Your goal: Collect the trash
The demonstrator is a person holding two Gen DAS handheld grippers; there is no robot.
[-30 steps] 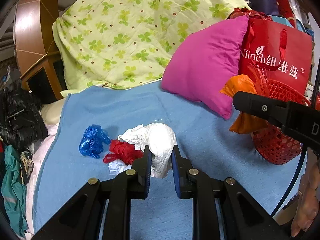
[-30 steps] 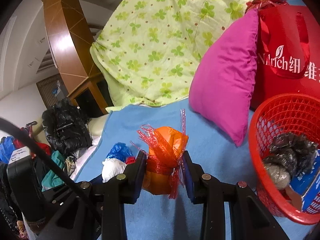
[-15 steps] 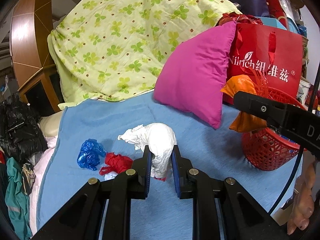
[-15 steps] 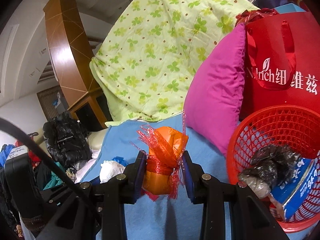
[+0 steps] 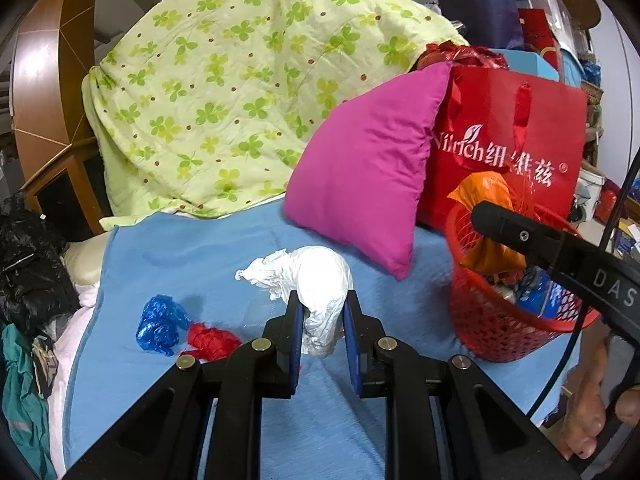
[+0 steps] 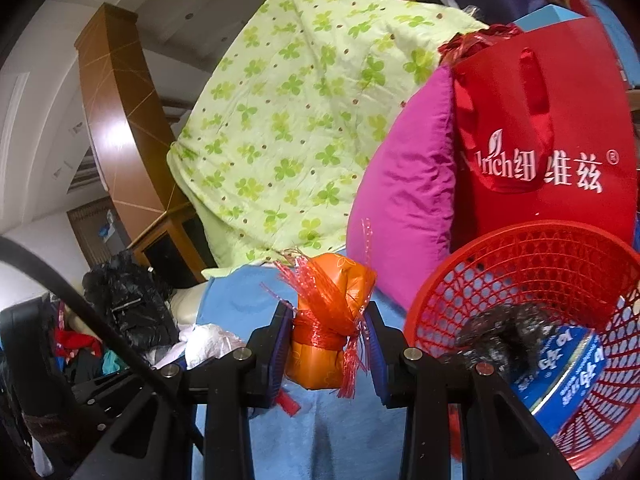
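Orange wrapped bundle (image 6: 332,320), tied with red netting, pinched in the right claw (image 6: 330,344), held up off the bed at about 9 o'clock from the red basket (image 6: 532,256); in the left wrist view it hangs at the basket's near rim. Basket already holds a black crumpled bag (image 6: 504,332) and a blue packet (image 6: 560,372).

White crumpled bag (image 5: 316,280) clamped in the left claw (image 5: 320,336), raised above the blue blanket (image 5: 200,248), basket off at 3 o'clock.

Left lying on the blanket: blue wad (image 5: 158,322) and red wad (image 5: 212,340), at 8 o'clock of the white bag, touching or nearly so.

Risks, my reading:
- Loose netting fringe may catch the basket's mesh on release and drag the bundle back out.
- White bag is limp and only pinched low; it could slip free mid-carry.
- Both claws converge on one basket; they may knock together or tip it against the pink pillow (image 5: 372,160).
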